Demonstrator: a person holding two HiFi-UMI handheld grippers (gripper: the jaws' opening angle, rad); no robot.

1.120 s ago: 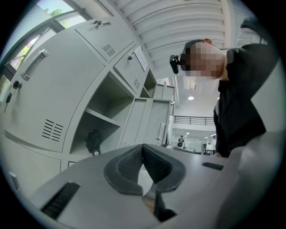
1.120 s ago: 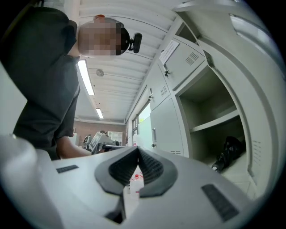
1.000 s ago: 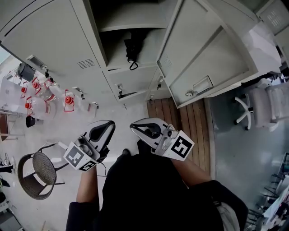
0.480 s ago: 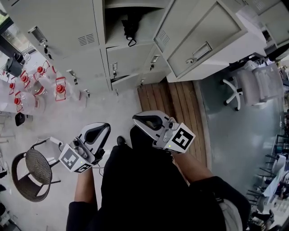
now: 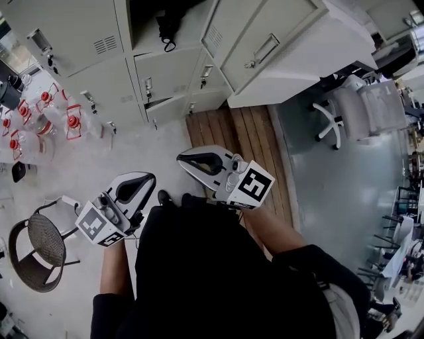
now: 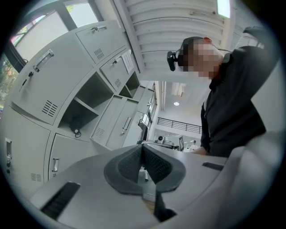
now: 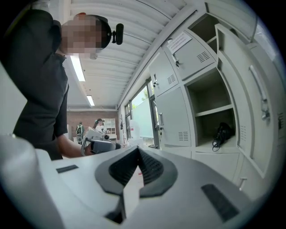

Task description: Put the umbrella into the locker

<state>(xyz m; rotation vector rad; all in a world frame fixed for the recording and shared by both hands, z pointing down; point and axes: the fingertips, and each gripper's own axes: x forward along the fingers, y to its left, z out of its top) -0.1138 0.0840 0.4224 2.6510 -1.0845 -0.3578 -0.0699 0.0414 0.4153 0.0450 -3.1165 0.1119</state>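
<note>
The black folded umbrella (image 5: 168, 27) lies on the shelf of an open locker compartment (image 5: 151, 14), its loop hanging over the shelf edge. It also shows in the left gripper view as the umbrella (image 6: 73, 127) and in the right gripper view as the umbrella (image 7: 222, 133). My left gripper (image 5: 142, 179) is shut and empty, held in front of the person's body, well away from the lockers. My right gripper (image 5: 183, 158) is likewise shut with nothing in it, beside the left one. Both point toward the lockers.
The compartment's grey door (image 5: 265, 45) stands wide open to the right. Water jugs with red caps (image 5: 41, 119) sit on the floor at left, and a wicker chair (image 5: 37, 249) stands nearby. A wooden floor strip (image 5: 228, 138) and a white office chair (image 5: 358, 109) lie to the right.
The lockers and umbrella have slid toward the picture's top left as the person backs away. Both grippers stay shut and empty, drifting slightly left in the head view.
</note>
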